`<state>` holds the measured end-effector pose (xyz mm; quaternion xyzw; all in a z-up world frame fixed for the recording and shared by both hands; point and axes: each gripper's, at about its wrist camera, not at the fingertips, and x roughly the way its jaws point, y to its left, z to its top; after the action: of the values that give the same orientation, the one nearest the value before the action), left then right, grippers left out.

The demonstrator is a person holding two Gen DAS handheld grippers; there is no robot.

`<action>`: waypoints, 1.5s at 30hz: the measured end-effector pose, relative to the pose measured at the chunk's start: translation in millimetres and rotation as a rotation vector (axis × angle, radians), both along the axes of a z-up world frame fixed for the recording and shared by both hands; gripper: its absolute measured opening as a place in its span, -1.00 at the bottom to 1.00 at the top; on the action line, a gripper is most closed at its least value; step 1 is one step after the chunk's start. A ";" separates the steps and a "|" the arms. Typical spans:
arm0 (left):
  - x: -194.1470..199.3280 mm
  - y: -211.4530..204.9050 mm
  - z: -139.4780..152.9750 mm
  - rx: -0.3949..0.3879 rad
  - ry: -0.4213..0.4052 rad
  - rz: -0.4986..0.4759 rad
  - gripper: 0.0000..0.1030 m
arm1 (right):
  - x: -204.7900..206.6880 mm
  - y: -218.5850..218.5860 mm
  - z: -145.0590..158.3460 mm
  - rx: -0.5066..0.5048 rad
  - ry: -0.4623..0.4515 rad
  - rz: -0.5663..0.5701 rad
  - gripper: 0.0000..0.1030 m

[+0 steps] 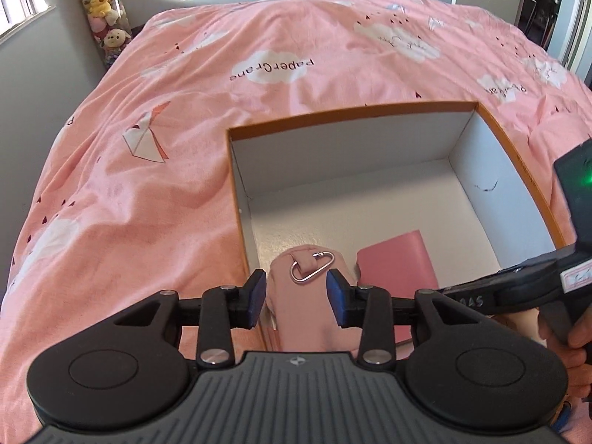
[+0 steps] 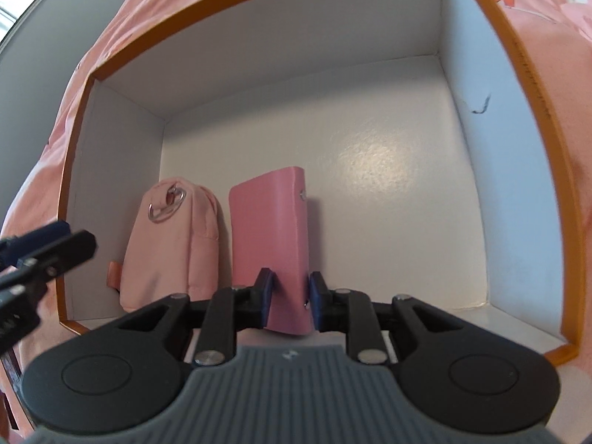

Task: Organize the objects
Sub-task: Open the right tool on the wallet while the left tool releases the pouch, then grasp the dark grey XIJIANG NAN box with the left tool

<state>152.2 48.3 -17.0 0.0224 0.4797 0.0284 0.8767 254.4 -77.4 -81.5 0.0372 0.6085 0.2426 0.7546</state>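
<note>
An orange-rimmed cardboard box (image 1: 351, 114) with a white inside lies on the bed. A light pink pouch (image 1: 303, 307) with a metal clip ring stands inside it against the near left wall. My left gripper (image 1: 296, 292) hovers over the pouch, open, pads wider than the pouch. A pink wallet (image 2: 273, 229) stands on end beside the pouch (image 2: 177, 244). My right gripper (image 2: 290, 296) straddles the wallet's near end, with a thin gap showing at the right pad. In the right wrist view, the left gripper's fingers (image 2: 55, 248) show at the box's (image 2: 259, 3) left rim.
A pink bedspread (image 1: 148, 185) with cloud and paper-crane prints covers the bed around the box. A tall column of plush toys (image 1: 101, 11) stands in the far left corner by a window. A doorway (image 1: 547, 0) opens at the far right. The box's far half holds nothing.
</note>
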 end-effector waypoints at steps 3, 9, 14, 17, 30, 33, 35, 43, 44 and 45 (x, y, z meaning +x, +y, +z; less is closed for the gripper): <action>-1.1 2.9 3.0 -0.011 -0.006 0.003 -0.15 | -4.3 12.3 -1.1 -0.035 -0.026 0.078 -0.53; -3.8 1.4 -0.2 -0.005 -0.008 -0.015 -0.15 | -4.4 27.4 -3.0 -0.130 -0.060 0.186 -0.49; -6.6 2.0 -2.7 -0.010 -0.004 -0.020 -0.15 | -10.6 33.3 -9.8 -0.196 -0.103 0.221 -0.49; -10.2 2.9 0.0 -0.027 -0.014 -0.023 -0.15 | -13.2 27.7 -1.9 -0.172 -0.131 0.204 -0.49; -55.0 -11.3 34.7 -0.037 -0.076 -0.129 -0.15 | -72.9 -8.0 82.7 -0.025 -0.362 0.194 -0.49; -68.9 -11.8 37.7 -0.060 -0.068 -0.147 -0.15 | -91.1 -21.5 99.6 -0.012 -0.398 0.168 -0.48; -77.7 -10.8 37.0 -0.090 -0.052 -0.159 -0.14 | -102.0 -29.7 105.8 0.010 -0.410 0.148 -0.47; -104.8 -2.8 4.9 -0.116 0.088 -0.190 0.11 | -144.1 -37.1 93.5 0.021 -0.397 0.153 -0.34; -108.4 -2.4 -0.9 -0.121 0.109 -0.199 0.17 | -147.7 -36.6 88.9 0.024 -0.377 0.156 -0.34; -112.2 -1.9 -7.1 -0.129 0.134 -0.208 0.21 | -151.2 -35.9 84.1 0.027 -0.356 0.157 -0.34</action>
<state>40.0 46.3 -24.1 0.0175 0.5329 -0.0948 0.8407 103.1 -113.3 2.6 -0.0440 0.4630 0.3117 0.8286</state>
